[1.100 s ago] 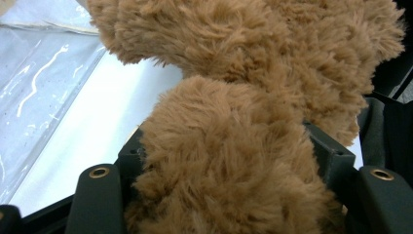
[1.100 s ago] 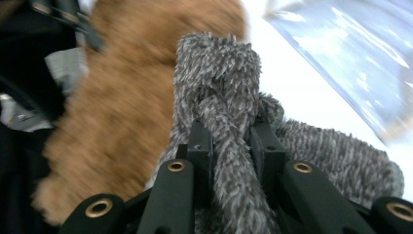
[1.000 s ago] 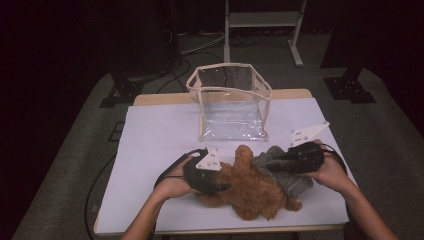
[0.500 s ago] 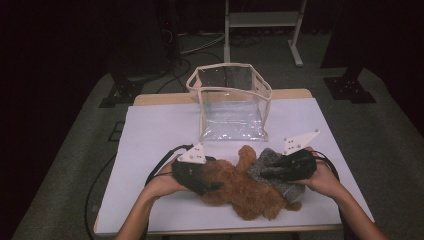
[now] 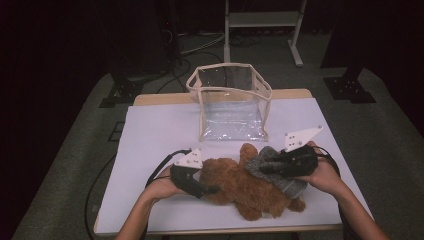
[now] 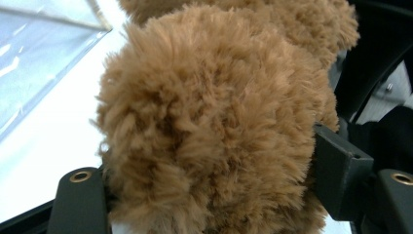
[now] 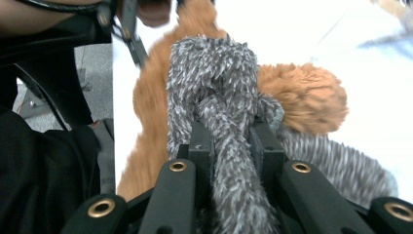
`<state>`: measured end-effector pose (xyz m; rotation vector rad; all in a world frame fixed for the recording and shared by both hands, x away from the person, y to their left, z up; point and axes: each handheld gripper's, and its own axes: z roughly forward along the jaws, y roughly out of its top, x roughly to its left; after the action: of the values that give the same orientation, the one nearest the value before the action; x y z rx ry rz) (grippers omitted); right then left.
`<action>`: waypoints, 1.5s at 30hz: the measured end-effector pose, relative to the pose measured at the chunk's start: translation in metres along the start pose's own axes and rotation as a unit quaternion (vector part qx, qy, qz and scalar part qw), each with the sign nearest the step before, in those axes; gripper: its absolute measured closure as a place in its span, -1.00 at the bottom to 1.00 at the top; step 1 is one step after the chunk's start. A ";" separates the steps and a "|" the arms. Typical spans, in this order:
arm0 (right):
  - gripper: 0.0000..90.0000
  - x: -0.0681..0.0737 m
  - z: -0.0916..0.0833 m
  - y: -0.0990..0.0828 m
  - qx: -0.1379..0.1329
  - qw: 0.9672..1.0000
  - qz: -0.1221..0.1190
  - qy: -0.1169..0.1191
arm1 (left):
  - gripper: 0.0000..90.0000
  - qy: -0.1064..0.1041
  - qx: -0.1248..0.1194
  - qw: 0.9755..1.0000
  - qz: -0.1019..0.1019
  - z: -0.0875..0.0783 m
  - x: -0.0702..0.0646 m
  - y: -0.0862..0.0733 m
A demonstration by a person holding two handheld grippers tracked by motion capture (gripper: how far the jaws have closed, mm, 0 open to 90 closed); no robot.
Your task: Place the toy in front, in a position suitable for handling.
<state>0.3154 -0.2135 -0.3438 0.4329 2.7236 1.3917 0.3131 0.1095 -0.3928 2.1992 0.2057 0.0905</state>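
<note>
A brown plush teddy bear (image 5: 235,186) lies on the white table (image 5: 160,130) near its front edge, with a grey fuzzy cloth (image 5: 274,175) over its right part. My left gripper (image 5: 212,190) is at the bear's left end. Its jaws have just been closing, and brown fur (image 6: 209,122) bulges between them, touching both pads. My right gripper (image 5: 263,169) is shut on a bunched fold of the grey cloth (image 7: 214,87), which runs down between its pads. A hand holds each gripper.
An open box-shaped bag of clear plastic with cream edging (image 5: 230,102) stands upright behind the bear at the table's middle back. Black cables trail from the grippers over the table's front. A metal stand (image 5: 260,20) and dark floor lie beyond.
My right gripper has shifted left and slightly nearer, onto the grey cloth. My left gripper has slid a little left and toward the front edge along the bear's left end.
</note>
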 end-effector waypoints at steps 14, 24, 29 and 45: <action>0.62 -0.010 0.029 0.012 0.035 0.999 -0.004 0.000 | -0.50 0.008 -0.002 1.000 0.008 0.012 -0.002 0.005; 0.63 -0.006 0.007 -0.005 0.041 0.999 -0.002 -0.011 | -0.51 0.016 0.001 1.000 0.012 0.011 -0.006 0.005; 0.63 -0.001 0.019 0.011 0.036 0.999 -0.008 -0.007 | -0.51 0.016 0.002 1.000 0.017 0.014 -0.008 0.007; 0.64 -0.008 0.013 -0.016 0.032 0.999 0.030 0.007 | -0.75 0.007 -0.049 0.999 -0.008 0.014 -0.001 -0.005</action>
<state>0.3222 -0.2142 -0.3646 0.5143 2.7960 1.3274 0.3138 0.1011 -0.4053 2.0988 0.2215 0.1063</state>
